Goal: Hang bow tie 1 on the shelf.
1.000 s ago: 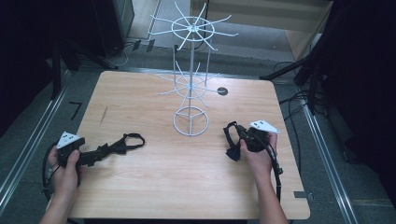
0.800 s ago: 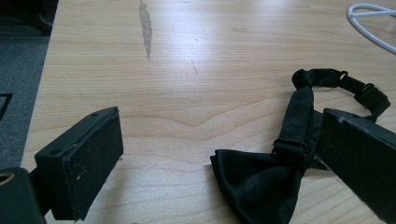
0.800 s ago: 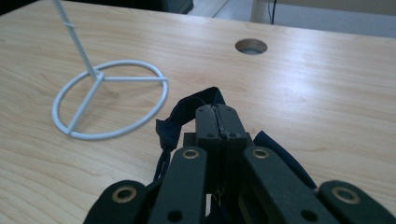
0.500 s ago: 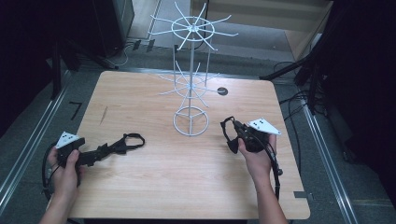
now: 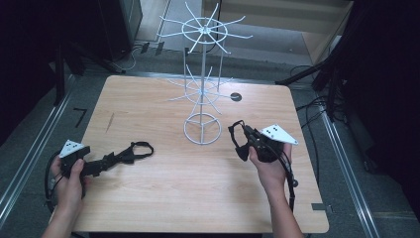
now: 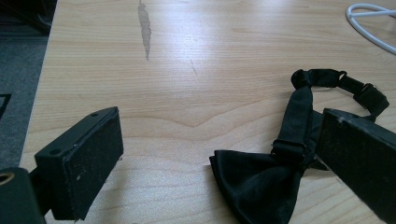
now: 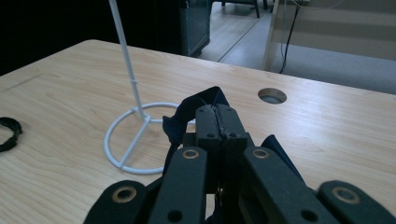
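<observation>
Right hand-held gripper [image 5: 242, 141] with dark bow tie [image 5: 236, 139], now higher, nearer rack [image 5: 202, 130].

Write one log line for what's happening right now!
left gripper: open, black bow tie between jaws, on table | right gripper: shut on dark bow tie, lifted near white rack

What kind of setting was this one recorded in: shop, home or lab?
Most likely a lab or workshop set up for recording. A bare wooden table stands between metal floor rails, cables run across the floor, and an empty wire display rack serves as a prop.
</observation>
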`<control>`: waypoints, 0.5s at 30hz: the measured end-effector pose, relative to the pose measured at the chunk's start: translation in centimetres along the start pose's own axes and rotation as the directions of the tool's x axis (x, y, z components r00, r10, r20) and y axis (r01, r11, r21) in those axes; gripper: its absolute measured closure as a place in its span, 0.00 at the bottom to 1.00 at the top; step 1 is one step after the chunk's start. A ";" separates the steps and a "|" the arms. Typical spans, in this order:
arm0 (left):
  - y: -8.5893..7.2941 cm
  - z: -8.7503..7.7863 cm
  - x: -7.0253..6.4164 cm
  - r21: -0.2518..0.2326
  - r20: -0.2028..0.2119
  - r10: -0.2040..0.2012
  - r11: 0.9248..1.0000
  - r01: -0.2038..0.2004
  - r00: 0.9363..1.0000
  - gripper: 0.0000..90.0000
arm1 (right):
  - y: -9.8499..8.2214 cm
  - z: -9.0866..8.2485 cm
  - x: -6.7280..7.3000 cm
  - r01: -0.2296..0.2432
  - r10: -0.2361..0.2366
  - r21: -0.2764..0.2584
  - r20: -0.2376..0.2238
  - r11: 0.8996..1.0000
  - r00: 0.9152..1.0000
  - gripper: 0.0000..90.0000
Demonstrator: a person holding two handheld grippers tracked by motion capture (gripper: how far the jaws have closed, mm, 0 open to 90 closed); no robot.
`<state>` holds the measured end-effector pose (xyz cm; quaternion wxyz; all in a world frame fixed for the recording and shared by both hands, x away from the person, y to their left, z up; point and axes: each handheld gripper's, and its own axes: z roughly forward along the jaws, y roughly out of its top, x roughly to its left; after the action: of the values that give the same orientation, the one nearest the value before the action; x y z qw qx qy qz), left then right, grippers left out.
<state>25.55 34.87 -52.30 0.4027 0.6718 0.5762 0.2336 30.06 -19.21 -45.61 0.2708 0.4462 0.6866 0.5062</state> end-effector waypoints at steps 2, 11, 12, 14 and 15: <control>0.0 0.0 0.0 0.000 0.000 0.000 1.000 0.000 1.000 0.02 | 0.2 -0.1 0.2 0.004 -0.004 -0.004 -0.004 1.000 1.000 1.00; 0.0 0.0 0.0 0.000 -0.006 -0.002 1.000 0.002 1.000 0.02 | 1.2 -0.9 1.5 0.022 -0.025 -0.053 -0.039 0.998 0.999 1.00; 0.0 0.0 0.0 0.000 -0.006 -0.002 1.000 0.002 1.000 0.02 | 1.3 -1.0 1.6 0.025 -0.027 -0.056 -0.042 0.998 0.999 1.00; 0.0 0.0 0.0 -0.001 -0.007 -0.002 1.000 0.002 1.000 0.02 | 1.6 -1.2 1.9 0.033 -0.036 -0.067 -0.043 0.997 0.998 1.00; 0.0 0.0 0.0 -0.001 -0.007 -0.002 1.000 0.002 1.000 0.02 | 1.7 -1.3 2.0 0.035 -0.039 -0.073 -0.046 0.997 0.998 1.00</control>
<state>25.55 34.88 -52.30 0.4013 0.6703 0.5780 0.2359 28.64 -17.84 -43.45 0.2798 0.4111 0.6822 0.5360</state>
